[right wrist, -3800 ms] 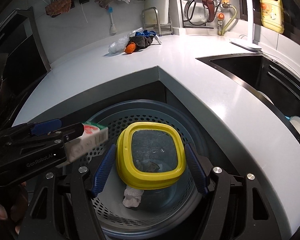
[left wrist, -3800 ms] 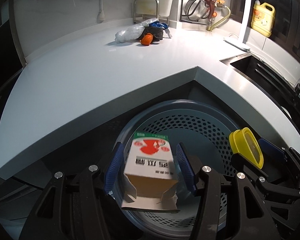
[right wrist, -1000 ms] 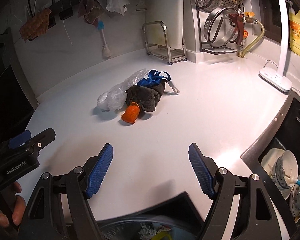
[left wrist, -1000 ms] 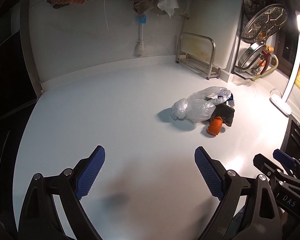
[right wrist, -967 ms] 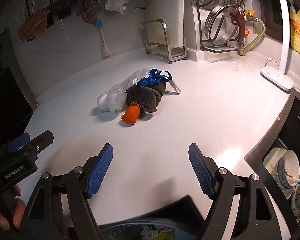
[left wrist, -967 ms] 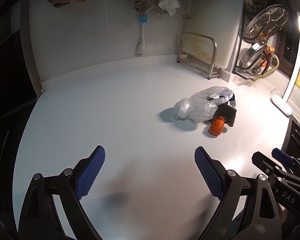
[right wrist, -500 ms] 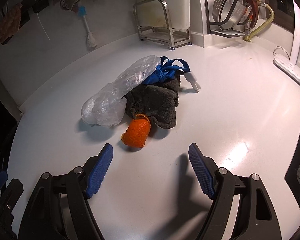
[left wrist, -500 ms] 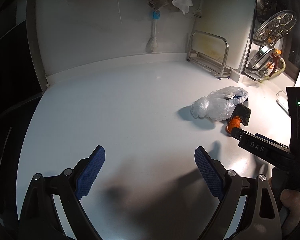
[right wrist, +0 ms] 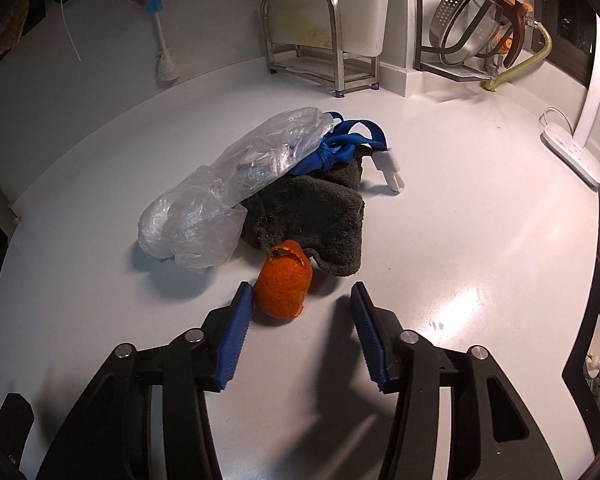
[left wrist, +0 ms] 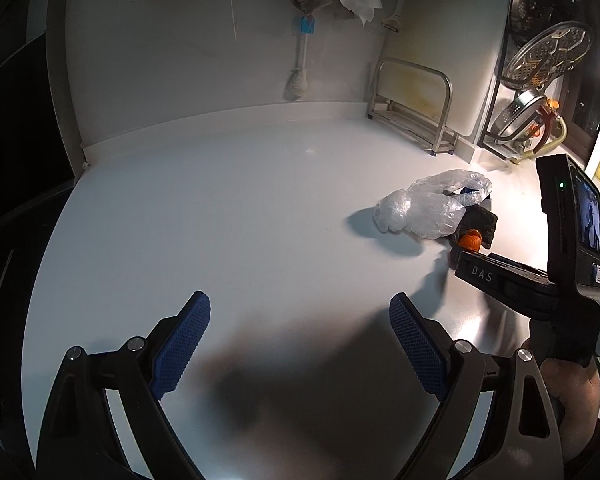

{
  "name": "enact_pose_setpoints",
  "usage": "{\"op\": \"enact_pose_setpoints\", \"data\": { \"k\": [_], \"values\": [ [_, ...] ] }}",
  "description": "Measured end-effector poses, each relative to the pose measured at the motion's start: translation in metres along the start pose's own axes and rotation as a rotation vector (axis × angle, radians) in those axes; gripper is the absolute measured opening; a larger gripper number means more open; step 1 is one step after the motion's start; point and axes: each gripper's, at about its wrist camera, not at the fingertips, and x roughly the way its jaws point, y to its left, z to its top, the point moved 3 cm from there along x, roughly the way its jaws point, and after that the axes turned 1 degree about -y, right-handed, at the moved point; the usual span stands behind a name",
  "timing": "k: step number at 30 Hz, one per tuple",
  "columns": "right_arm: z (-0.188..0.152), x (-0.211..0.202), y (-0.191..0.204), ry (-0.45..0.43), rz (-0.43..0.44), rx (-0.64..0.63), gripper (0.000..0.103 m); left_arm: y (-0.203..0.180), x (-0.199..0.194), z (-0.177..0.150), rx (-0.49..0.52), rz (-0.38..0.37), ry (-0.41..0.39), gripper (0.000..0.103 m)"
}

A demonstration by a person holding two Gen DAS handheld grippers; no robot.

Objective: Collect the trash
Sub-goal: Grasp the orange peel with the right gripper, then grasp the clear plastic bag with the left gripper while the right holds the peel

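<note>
The orange peel (right wrist: 284,285) lies on the white worktop (right wrist: 440,240), touching the edge of a dark cloth (right wrist: 312,216), with a crumpled clear plastic bag (right wrist: 224,188) and a blue strap (right wrist: 340,146) just behind. The right gripper (right wrist: 302,312) has just been narrowing; its left finger sits just beside the peel, the right one apart from it, so nothing is clamped. The left gripper (left wrist: 300,328) hovers over bare worktop, fingers wide apart and empty.

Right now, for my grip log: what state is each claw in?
Left claw: open, empty.
Right claw: open, just been closing; orange peel between its fingers, not clamped.
</note>
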Motion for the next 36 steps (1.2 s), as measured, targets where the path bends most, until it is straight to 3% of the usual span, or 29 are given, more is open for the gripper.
{"op": "enact_pose_setpoints", "data": {
  "k": [2,4,9,14,22,34,36],
  "values": [
    [-0.001,-0.002,0.003,0.005,0.031,-0.018,0.024,-0.003,-0.001,0.0,0.007,0.001,0.0,0.089],
    [-0.004,-0.006,0.003,0.0,0.036,-0.036,0.021,-0.007,-0.001,0.001,0.012,-0.002,-0.002,0.089],
    [-0.011,-0.02,-0.015,0.005,0.083,-0.03,0.019,-0.022,-0.001,0.01,0.024,-0.024,-0.012,0.089],
    [-0.015,-0.038,-0.047,-0.016,0.064,-0.018,0.019,-0.046,0.01,0.019,0.023,-0.067,-0.002,0.089],
    [-0.015,-0.055,-0.097,-0.056,0.057,0.042,0.019,-0.084,0.04,0.041,0.022,-0.075,-0.002,0.091],
    [-0.018,-0.054,-0.114,-0.077,0.127,0.075,0.019,-0.118,0.087,0.058,0.039,-0.075,0.049,0.091],
    [-0.018,-0.055,-0.117,-0.08,0.137,0.086,0.019,-0.12,0.096,0.057,0.039,-0.065,0.064,0.086]
  ]
}}
